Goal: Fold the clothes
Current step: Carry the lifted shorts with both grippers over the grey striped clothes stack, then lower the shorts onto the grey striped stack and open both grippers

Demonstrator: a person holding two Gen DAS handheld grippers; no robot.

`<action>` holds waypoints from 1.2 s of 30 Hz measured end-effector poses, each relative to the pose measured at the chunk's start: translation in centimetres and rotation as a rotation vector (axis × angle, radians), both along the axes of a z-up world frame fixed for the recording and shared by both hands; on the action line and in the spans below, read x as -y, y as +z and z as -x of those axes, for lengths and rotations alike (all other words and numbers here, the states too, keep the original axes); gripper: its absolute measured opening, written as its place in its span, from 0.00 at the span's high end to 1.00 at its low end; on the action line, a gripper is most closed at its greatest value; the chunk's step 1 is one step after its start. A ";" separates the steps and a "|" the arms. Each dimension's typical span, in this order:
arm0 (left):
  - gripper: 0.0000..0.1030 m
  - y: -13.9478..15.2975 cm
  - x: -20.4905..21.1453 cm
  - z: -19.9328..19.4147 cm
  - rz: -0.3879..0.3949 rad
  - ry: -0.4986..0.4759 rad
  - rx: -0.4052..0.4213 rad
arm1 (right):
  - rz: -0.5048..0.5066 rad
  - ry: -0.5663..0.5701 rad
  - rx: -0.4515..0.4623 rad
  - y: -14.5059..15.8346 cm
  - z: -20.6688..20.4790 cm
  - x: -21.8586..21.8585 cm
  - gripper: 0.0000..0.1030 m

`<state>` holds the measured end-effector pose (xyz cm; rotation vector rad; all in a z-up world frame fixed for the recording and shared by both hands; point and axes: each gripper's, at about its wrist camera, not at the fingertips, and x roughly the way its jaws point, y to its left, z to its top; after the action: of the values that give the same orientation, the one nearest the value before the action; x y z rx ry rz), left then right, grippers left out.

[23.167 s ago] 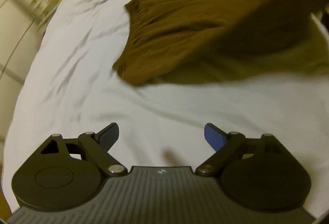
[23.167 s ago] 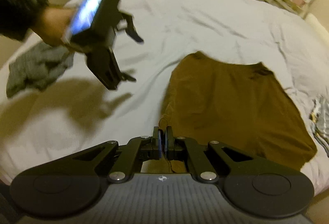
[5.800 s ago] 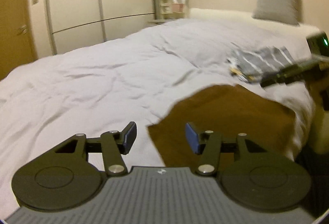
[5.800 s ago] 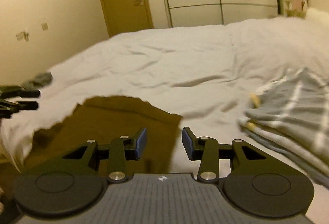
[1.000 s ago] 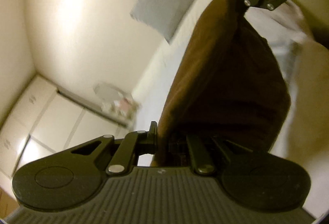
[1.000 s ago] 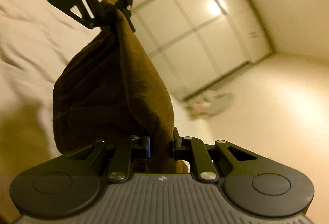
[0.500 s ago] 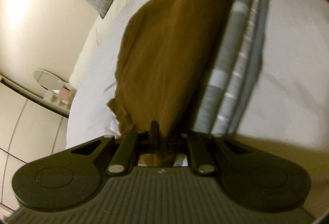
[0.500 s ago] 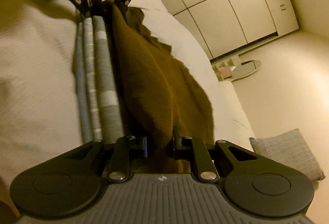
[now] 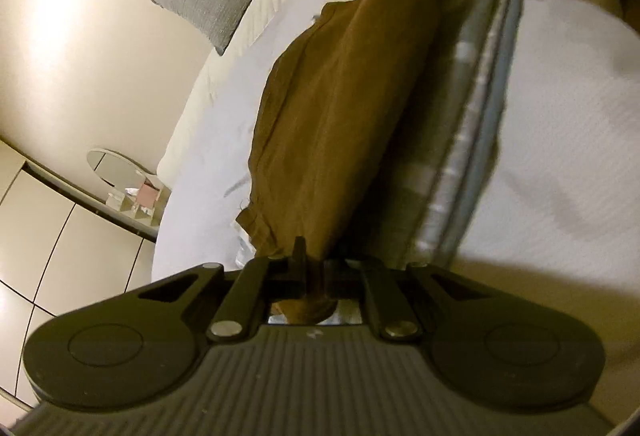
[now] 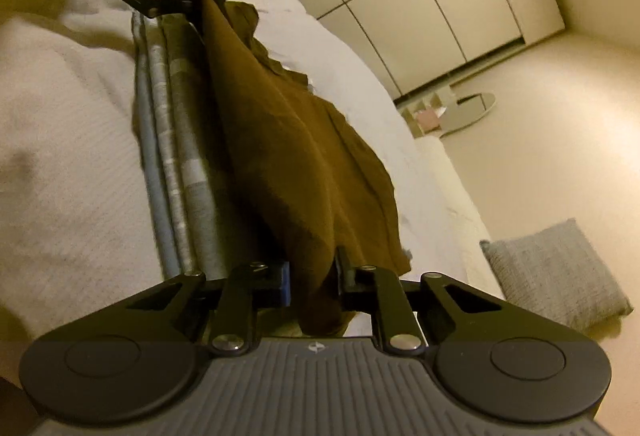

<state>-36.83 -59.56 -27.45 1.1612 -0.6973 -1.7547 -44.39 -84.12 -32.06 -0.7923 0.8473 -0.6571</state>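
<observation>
A moment ago the brown garment (image 9: 340,108) hung up in the air; now it has come down and lies over the folded striped grey cloth (image 9: 472,140) on the white bed (image 9: 568,124). The left gripper (image 9: 316,272) pinches one end of it tight. The right gripper (image 10: 314,286) pinches the other end tight too. The far side looks bunchy. If one gripper lets go too soon, the fold could flop open. If they tug sideways, the striped pile below could slide and get messy.
</observation>
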 end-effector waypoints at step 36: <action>0.84 2.4 1.7 -2.6 -0.156 0.237 -0.407 | -0.643 -0.340 0.612 3.4 3.4 2.9 0.77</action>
<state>-34.19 -61.27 -25.05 0.9028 -0.1750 -1.7875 -47.79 -87.03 -28.71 0.1471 0.5677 -0.8054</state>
